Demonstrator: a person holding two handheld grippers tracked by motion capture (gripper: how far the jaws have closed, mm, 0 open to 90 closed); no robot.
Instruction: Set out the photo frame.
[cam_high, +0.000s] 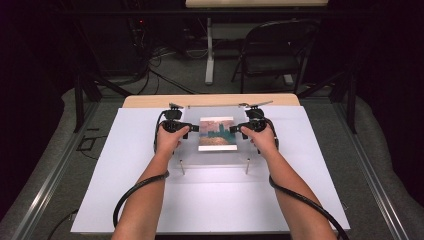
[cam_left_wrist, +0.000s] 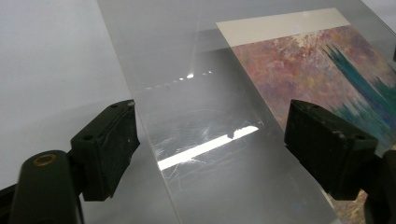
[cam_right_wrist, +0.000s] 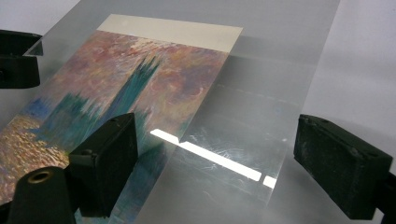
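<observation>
Table (cam_high: 125, 200) brightly lit, surroundings dark; glare streaks on clear sheet (cam_left_wrist: 205, 149); near gripper blurred.

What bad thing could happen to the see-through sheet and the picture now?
1. Both hand-held grippers, left and right, have open jaws around the clear sheet, so it might slip when lifted.
2. The sheet already shows scratches; hard jaws could probably add more.
3. The picture lies loose under the sheet and might slide if the sheet shifts.
</observation>
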